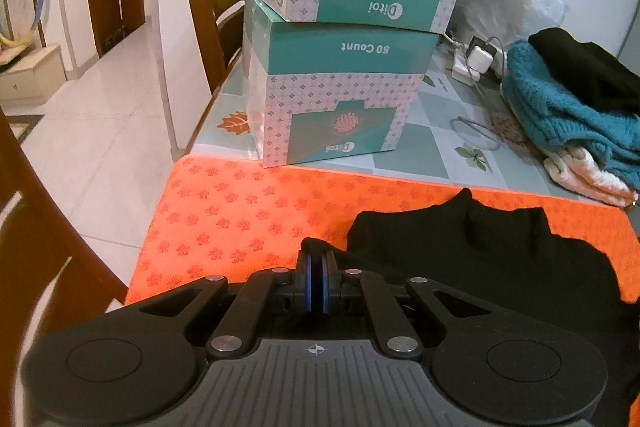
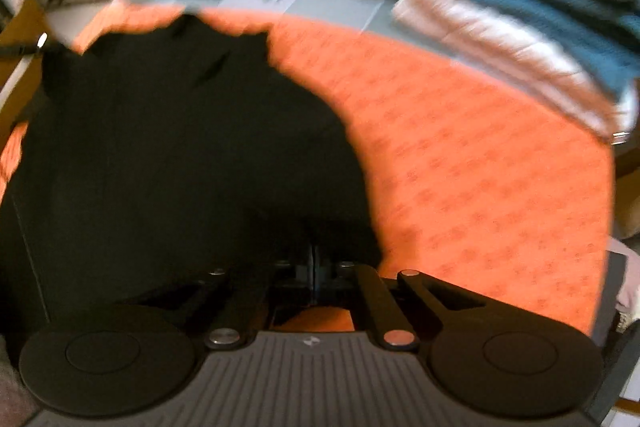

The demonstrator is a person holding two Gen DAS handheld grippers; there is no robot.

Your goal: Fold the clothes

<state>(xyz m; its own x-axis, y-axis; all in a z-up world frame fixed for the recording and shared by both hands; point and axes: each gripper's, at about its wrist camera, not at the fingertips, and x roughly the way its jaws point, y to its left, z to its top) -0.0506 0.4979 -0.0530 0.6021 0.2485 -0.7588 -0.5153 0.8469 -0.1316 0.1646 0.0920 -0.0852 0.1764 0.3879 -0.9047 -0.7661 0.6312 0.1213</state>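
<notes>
Black sweater [image 1: 500, 259] flat on orange mat [image 1: 248, 211]; both hand-held grippers pinching its edges.

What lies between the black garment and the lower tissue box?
Only bare orange mat separates the black garment from the lower tissue box, as the left wrist view shows.

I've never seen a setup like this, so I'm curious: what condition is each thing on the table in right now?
Black garment: spread on the orange mat, edge pinched.
Left hand-held gripper: shut on the black garment.
Right hand-held gripper: fingers close together at the garment's edge; blurred, grasp unclear.
Clothes pile: folded and stacked, black over teal over white.
Boxes: closed, two stacked, print upside down.
Charger: plugged into a power strip.
</notes>
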